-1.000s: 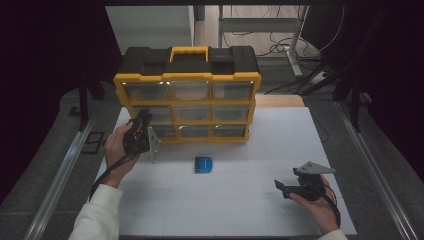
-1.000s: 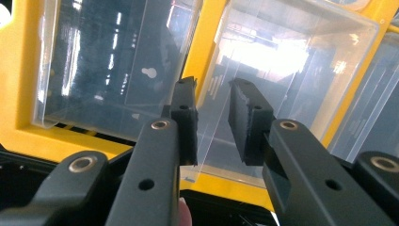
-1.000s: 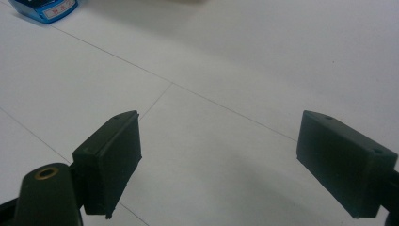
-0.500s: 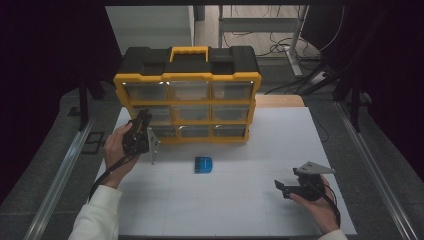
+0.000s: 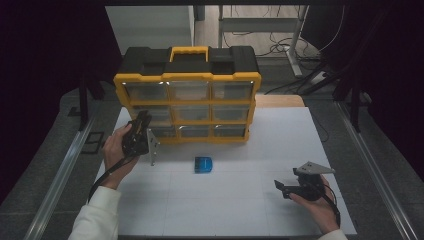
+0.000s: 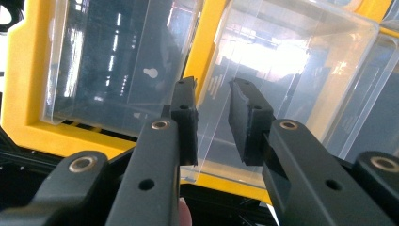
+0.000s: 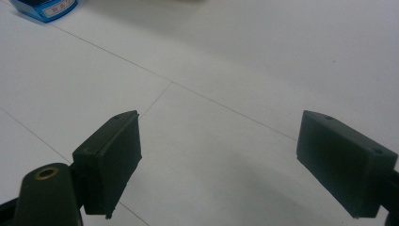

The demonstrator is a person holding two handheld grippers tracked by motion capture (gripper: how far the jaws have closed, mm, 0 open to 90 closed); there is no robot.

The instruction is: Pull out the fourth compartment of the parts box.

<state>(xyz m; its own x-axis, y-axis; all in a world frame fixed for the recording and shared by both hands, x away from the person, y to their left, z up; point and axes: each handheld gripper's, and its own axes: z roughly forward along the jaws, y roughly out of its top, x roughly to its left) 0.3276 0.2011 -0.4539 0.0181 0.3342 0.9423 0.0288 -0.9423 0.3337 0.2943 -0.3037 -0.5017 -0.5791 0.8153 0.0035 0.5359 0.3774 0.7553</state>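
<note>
My left tongs (image 5: 143,131) are up against the lower left part of the yellow organizer (image 5: 189,80), which stands at the far edge of the bench (image 5: 240,210), left of its middle. In the left gripper view these tongs (image 6: 212,122) sit with a narrow gap between the jaws, and the thin front edge of a clear drawer (image 6: 282,80) runs into that gap. I cannot tell whether the pads (image 6: 187,120) actually press on the plastic or just flank it. A 2nd clear drawer (image 6: 108,70) lies to the left of it in that view, parted from it by a yellow upright of the frame.

My right tongs (image 5: 286,189) rest low over the near right corner of the bench, well apart from the organizer. They are released: in the right gripper view the tongs (image 7: 219,165) have both jaws spread wide, with bare white bench (image 7: 226,70) between them.

A small blue box (image 5: 203,164) lies flat near the middle of the bench, just in front of the organizer, between my 2 hands and touching neither tongs. Its corner shows at the top left of the right gripper view (image 7: 44,8).
</note>
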